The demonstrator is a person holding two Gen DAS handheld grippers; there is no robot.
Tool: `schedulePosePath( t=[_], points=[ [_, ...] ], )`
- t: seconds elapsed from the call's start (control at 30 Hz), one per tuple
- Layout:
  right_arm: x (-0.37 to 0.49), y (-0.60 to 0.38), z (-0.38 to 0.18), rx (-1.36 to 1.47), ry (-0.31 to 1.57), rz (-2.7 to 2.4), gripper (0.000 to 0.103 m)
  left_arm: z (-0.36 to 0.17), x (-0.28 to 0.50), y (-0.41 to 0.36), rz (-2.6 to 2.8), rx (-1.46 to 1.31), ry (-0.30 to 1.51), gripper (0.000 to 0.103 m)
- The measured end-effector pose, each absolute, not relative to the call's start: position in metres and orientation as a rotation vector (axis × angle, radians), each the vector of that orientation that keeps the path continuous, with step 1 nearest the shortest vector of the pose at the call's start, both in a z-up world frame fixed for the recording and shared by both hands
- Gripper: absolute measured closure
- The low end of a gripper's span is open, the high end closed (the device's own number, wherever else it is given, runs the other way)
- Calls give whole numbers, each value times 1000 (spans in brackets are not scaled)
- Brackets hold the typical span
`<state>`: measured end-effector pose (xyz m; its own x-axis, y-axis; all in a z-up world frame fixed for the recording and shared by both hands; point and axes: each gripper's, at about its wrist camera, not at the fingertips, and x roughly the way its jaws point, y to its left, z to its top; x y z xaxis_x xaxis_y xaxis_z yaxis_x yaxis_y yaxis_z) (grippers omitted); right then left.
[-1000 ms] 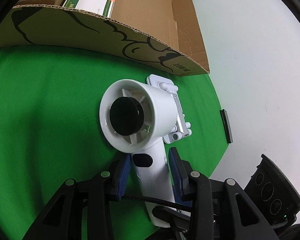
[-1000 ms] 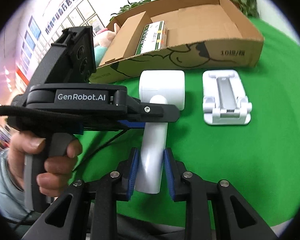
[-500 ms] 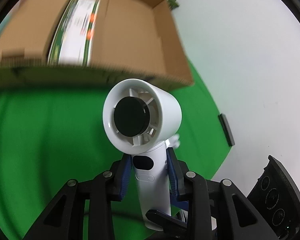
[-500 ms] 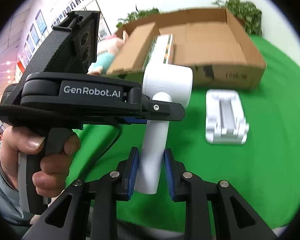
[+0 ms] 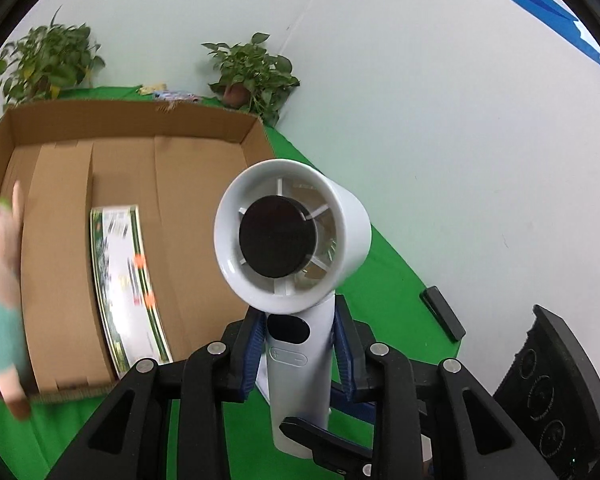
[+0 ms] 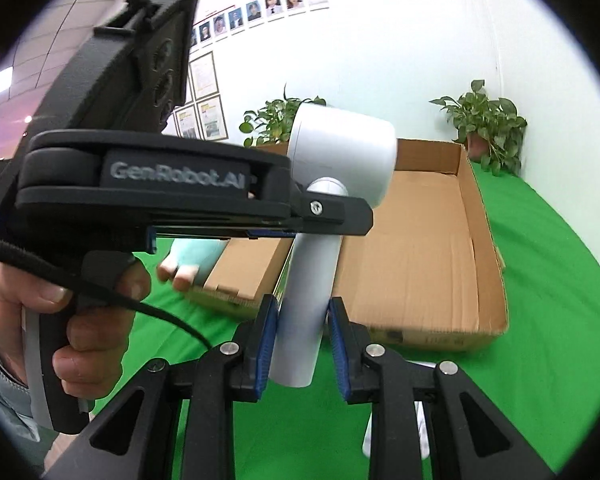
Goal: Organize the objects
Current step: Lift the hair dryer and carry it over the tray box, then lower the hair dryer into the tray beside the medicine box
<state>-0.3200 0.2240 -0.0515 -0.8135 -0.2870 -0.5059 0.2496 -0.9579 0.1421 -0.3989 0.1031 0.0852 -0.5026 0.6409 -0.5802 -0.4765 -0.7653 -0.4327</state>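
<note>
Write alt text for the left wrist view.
The left gripper clamps the handle of a white handheld fan, held above a green table. Behind it, an open cardboard box holds a flat green-and-white package.

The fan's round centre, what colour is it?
Black, inside the white fan; the left wrist view shows it best.
</note>
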Motion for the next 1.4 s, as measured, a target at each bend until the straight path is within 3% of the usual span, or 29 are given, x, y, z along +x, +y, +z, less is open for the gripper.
schedulePosePath(
  t=[0.1, 0.13, 0.33, 0.8, 1.07, 1.4],
  points=[
    [-339, 230, -53, 794, -108, -2746, 79, 81, -400, 103, 2256, -1003, -272, 75],
    [-334, 228, -52, 800, -113, -2741, 79, 53, -411, 104, 2256, -1008, -266, 75],
    [-367, 229, -55, 895, -175, -2686, 79, 12, -471, 112, 2262, -1100, -238, 75],
    [-426, 233, -116, 1101, -233, -2592, 79, -91, -545, 107, 2247, -1324, -260, 75],
    [-433, 240, -136, 1196, -224, -2583, 79, -116, -553, 113, 2212, -1398, -246, 74],
    [-438, 244, -141, 1253, -236, -2589, 80, -106, -548, 94, 2228, -1404, -283, 75]
  ],
)
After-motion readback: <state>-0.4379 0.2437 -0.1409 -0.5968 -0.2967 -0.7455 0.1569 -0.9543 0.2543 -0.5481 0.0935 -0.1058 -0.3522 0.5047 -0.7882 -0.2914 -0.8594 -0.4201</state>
